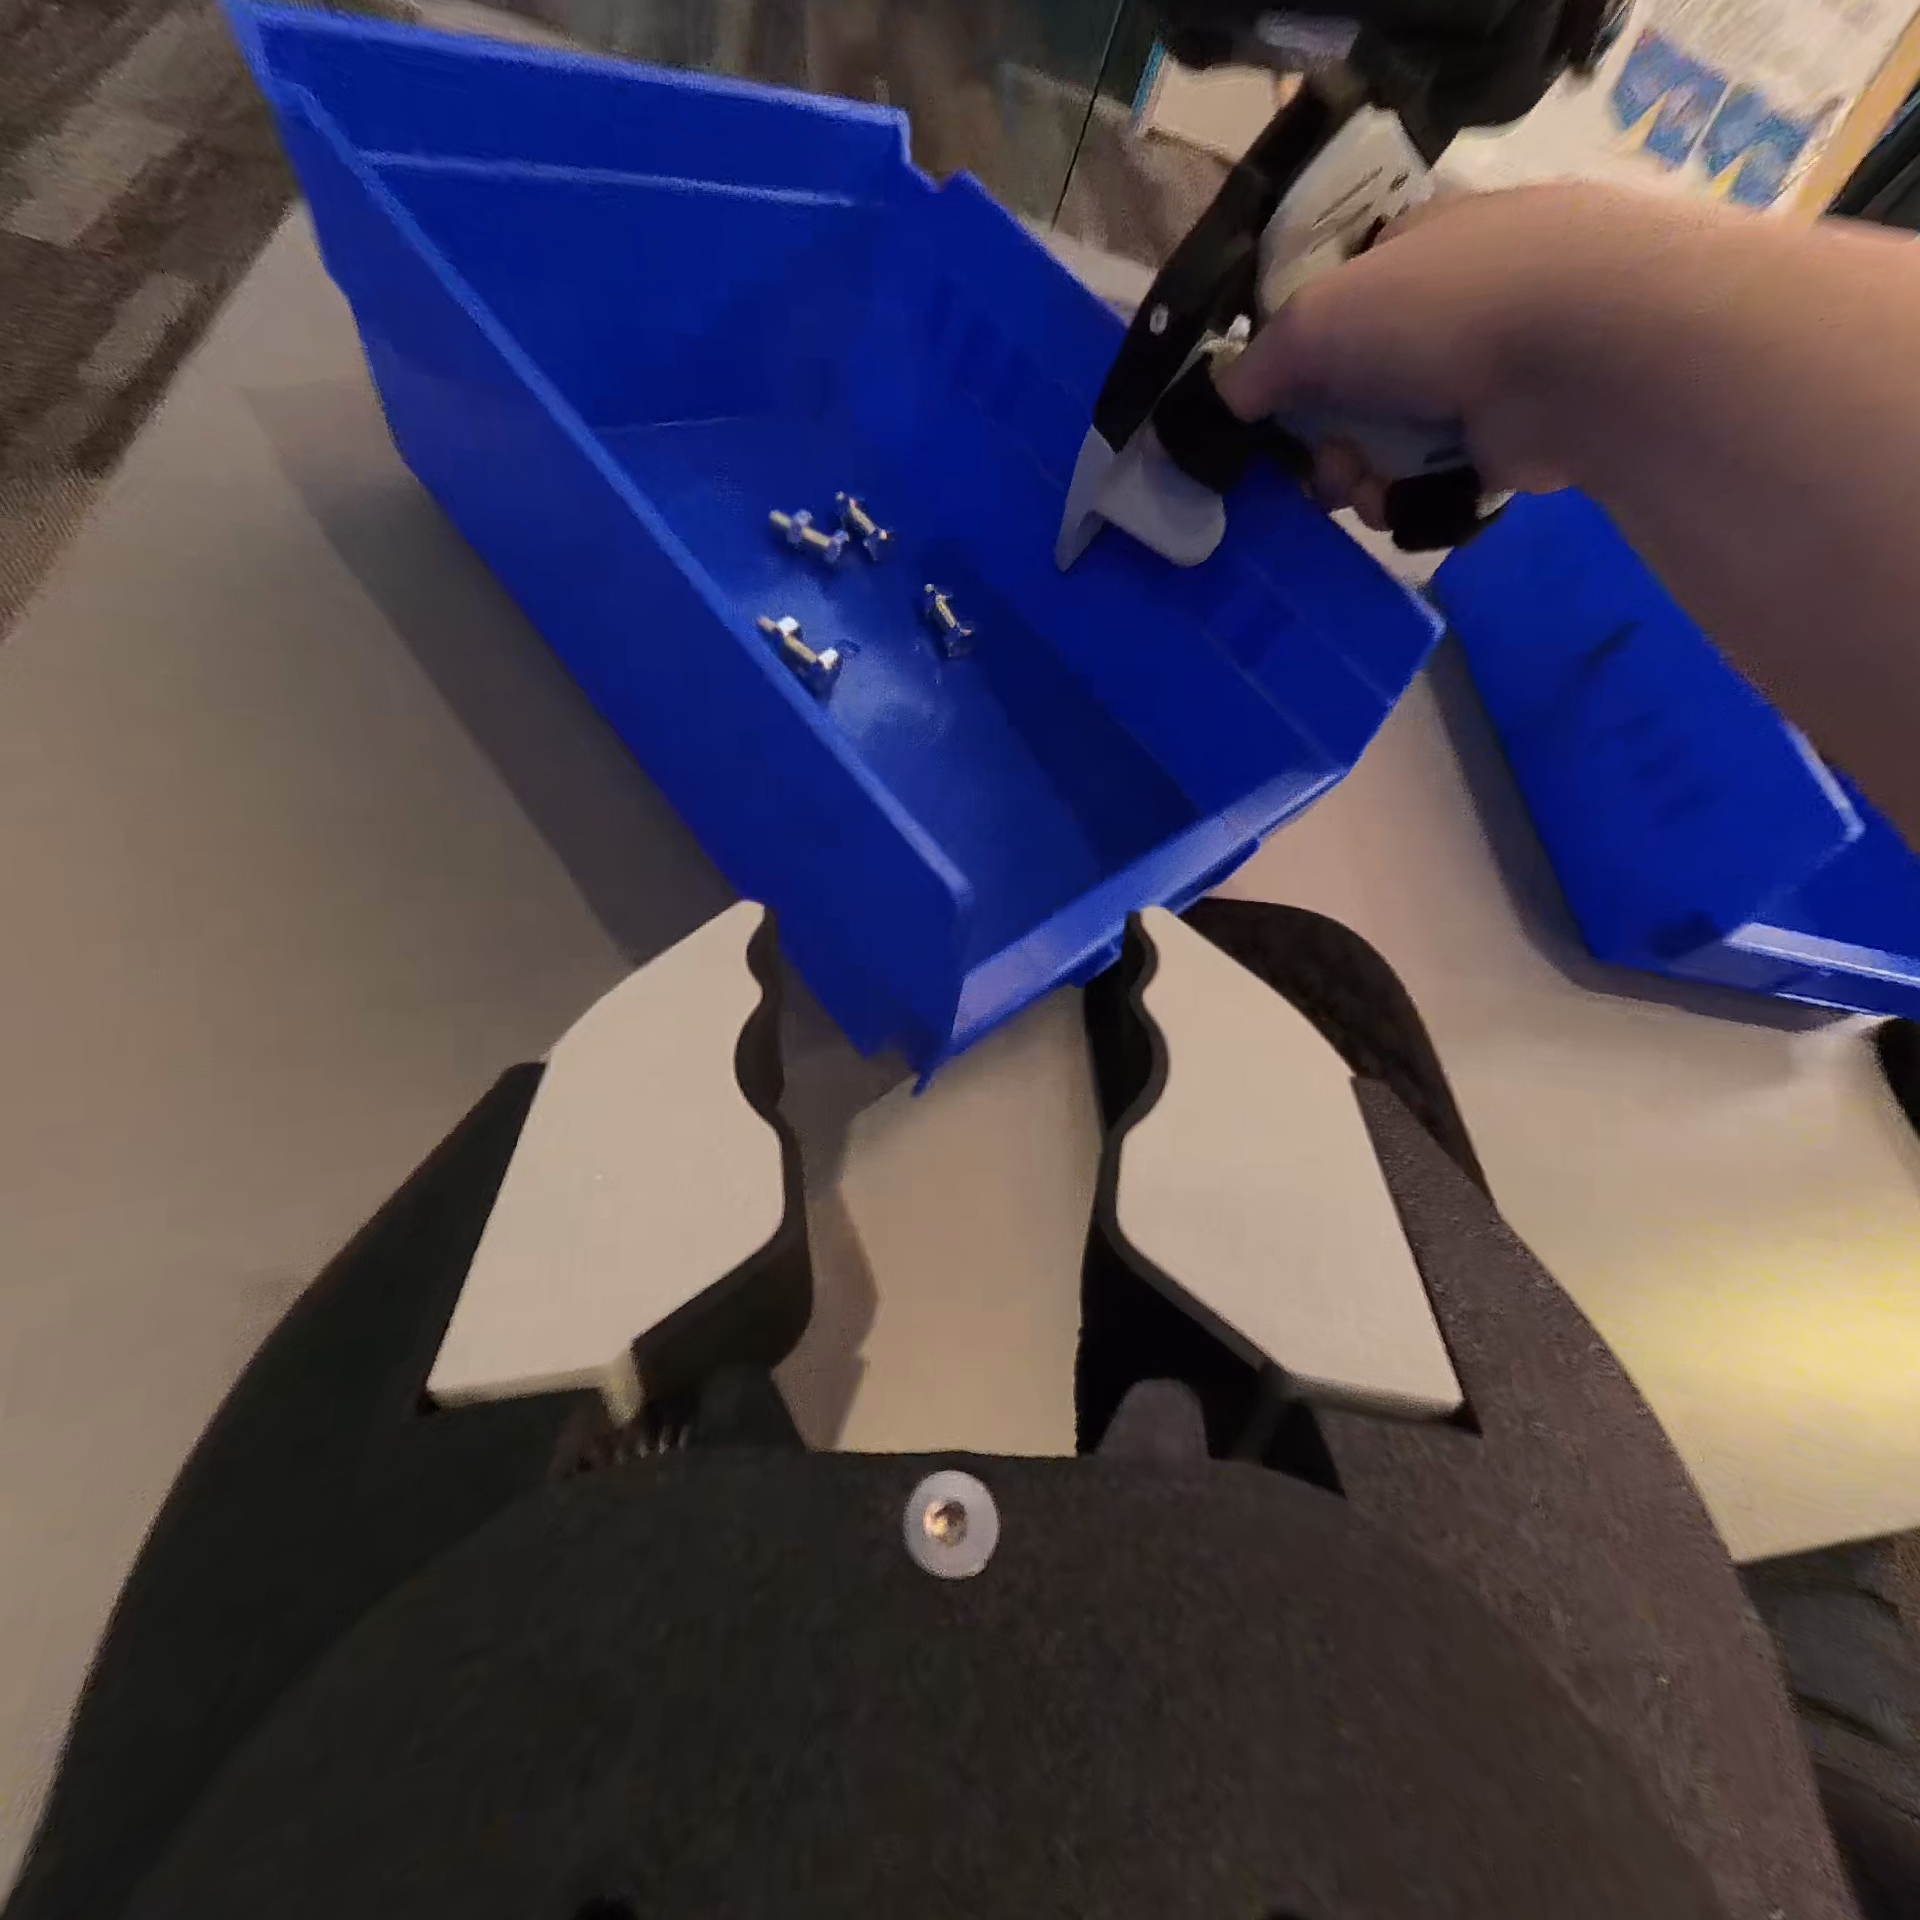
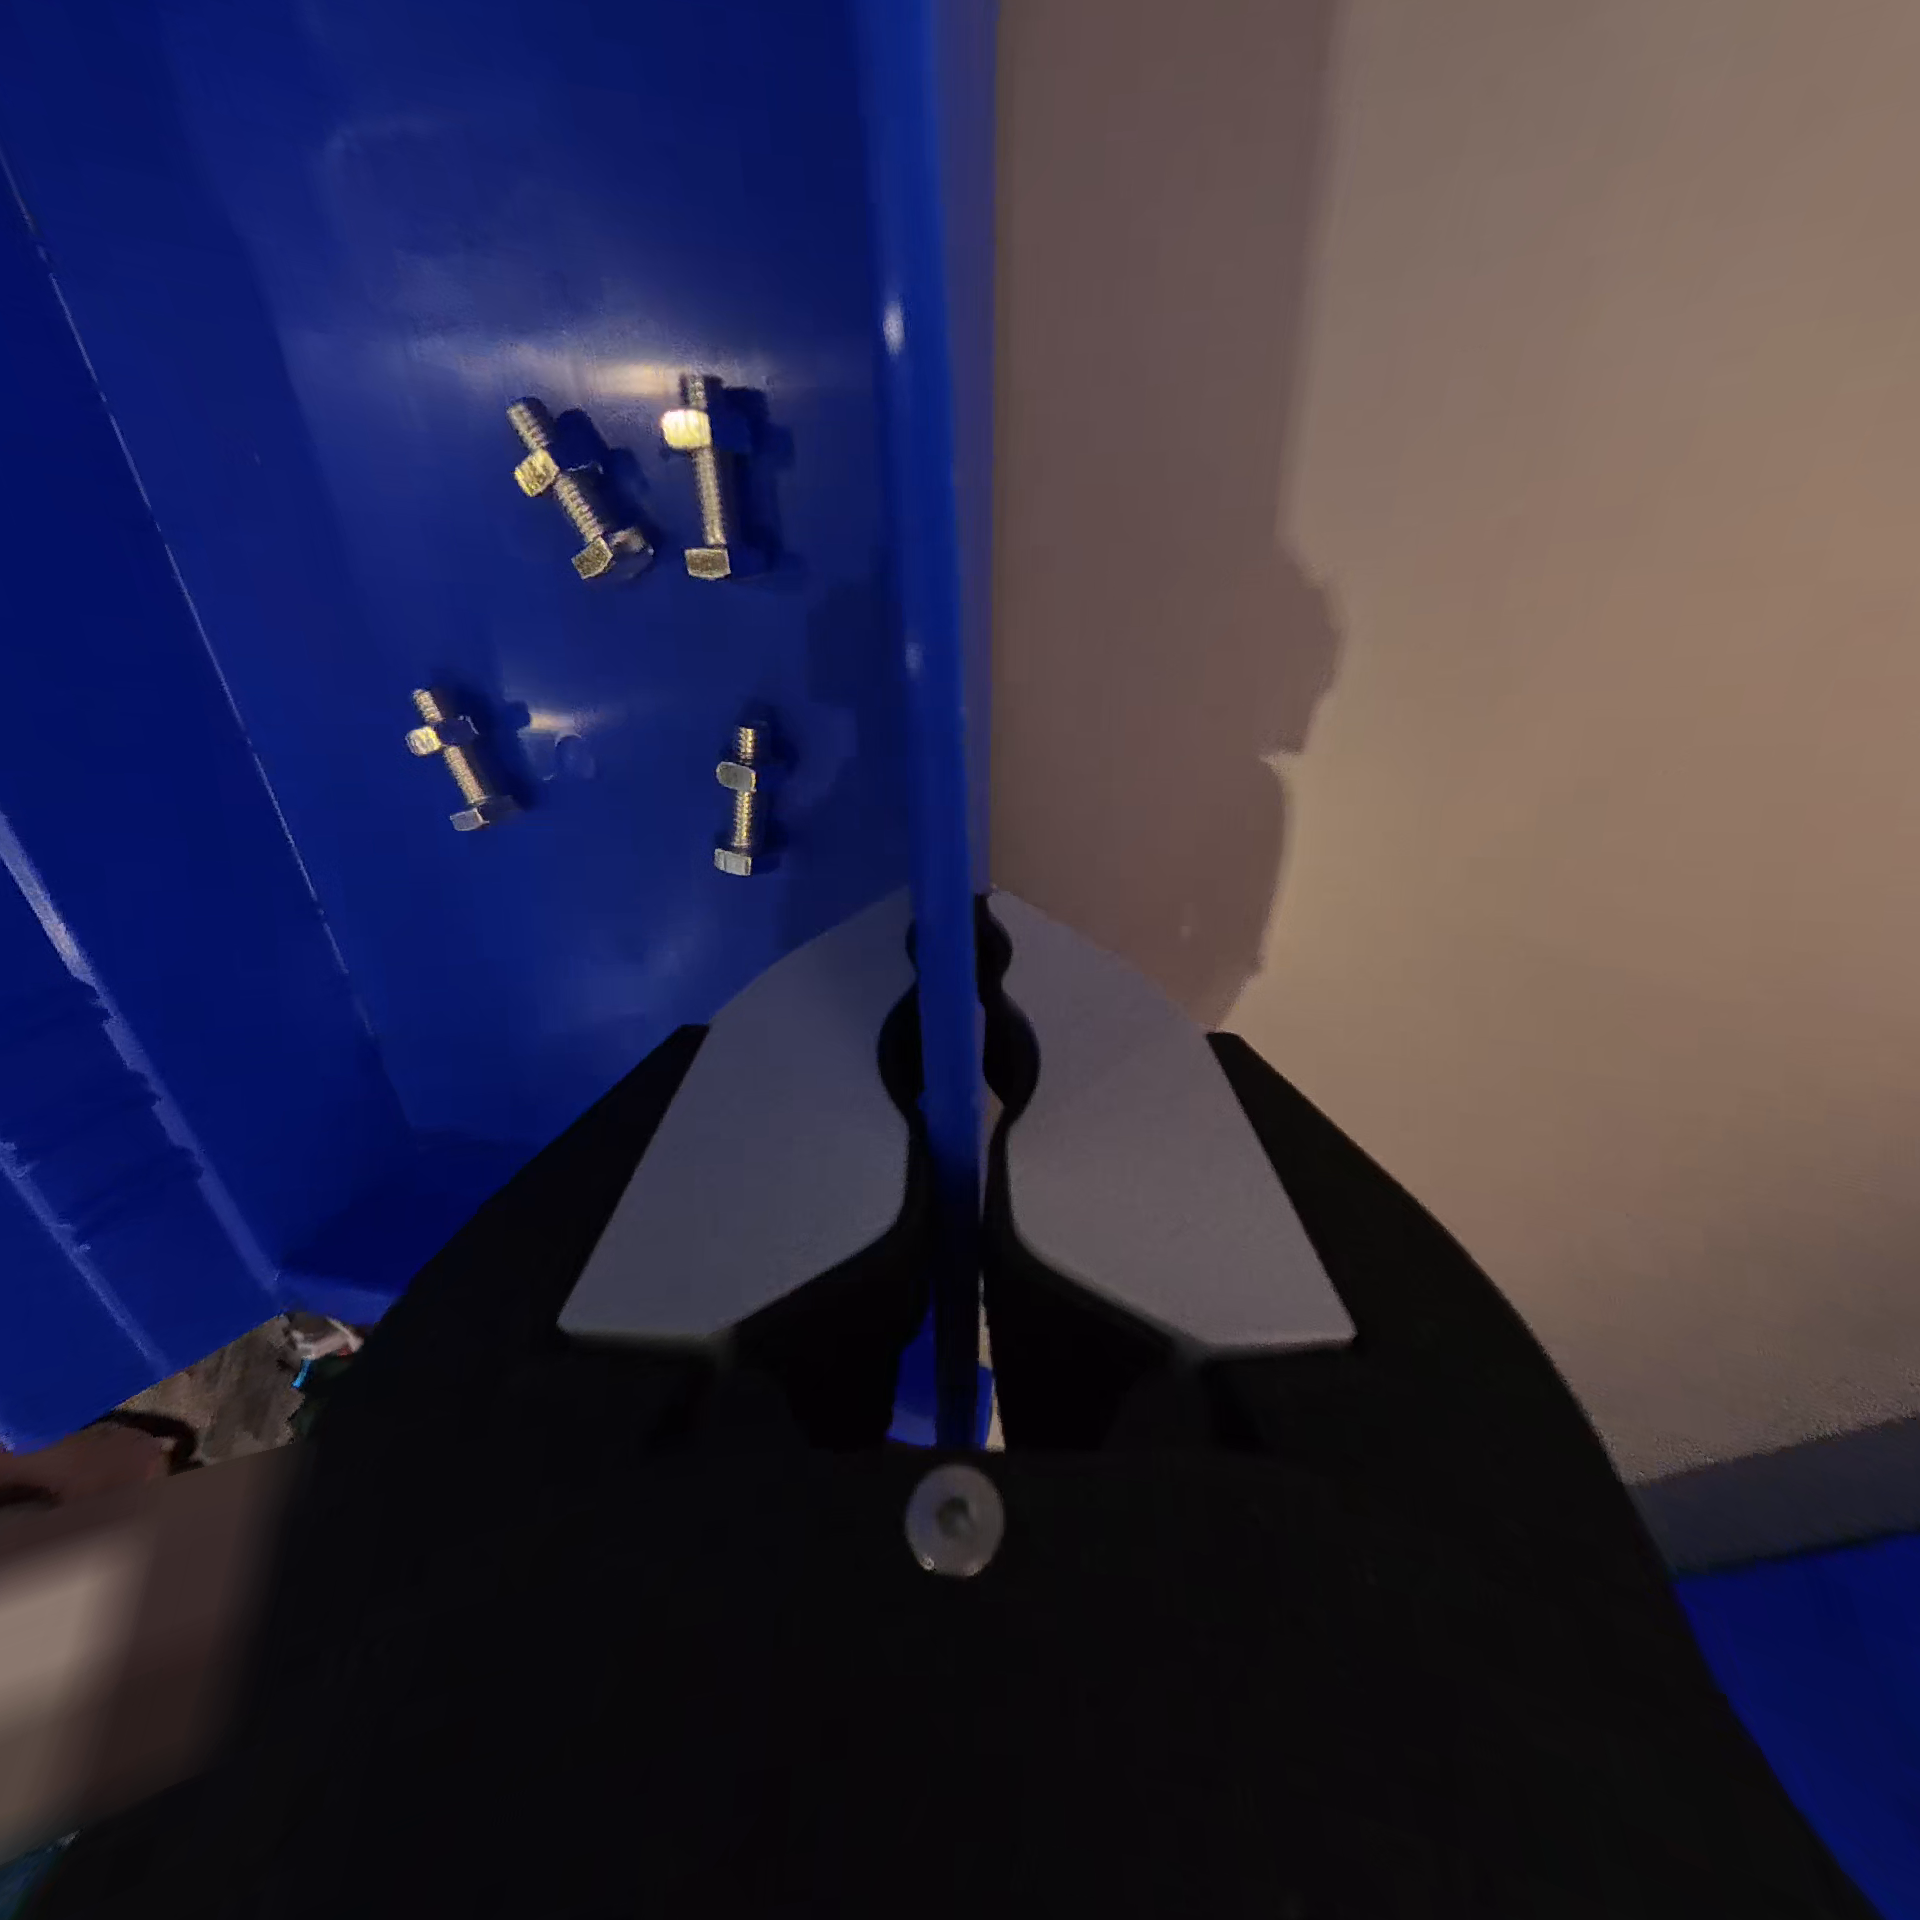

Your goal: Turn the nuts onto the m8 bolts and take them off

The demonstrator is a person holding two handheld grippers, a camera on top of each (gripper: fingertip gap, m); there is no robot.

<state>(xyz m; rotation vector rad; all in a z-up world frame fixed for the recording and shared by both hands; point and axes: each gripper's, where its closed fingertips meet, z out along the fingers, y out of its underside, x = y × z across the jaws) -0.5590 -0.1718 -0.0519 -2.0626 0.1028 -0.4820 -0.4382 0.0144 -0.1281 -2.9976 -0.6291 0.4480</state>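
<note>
A blue plastic bin stands on the table and holds several silver bolts, each with a nut threaded on its shaft. In the right wrist view the bolts lie on the bin floor left of the bin wall. My right gripper is shut on the top edge of that wall; it also shows in the left wrist view, held by a hand. My left gripper is open and empty, with the bin's near corner between its fingertips.
A second blue bin stands to the right of the first, and a blue patch shows at the lower right of the right wrist view. The beige table runs left to its edge, with patterned carpet beyond. One gripper's finger ends stand about 25 cm off the other's.
</note>
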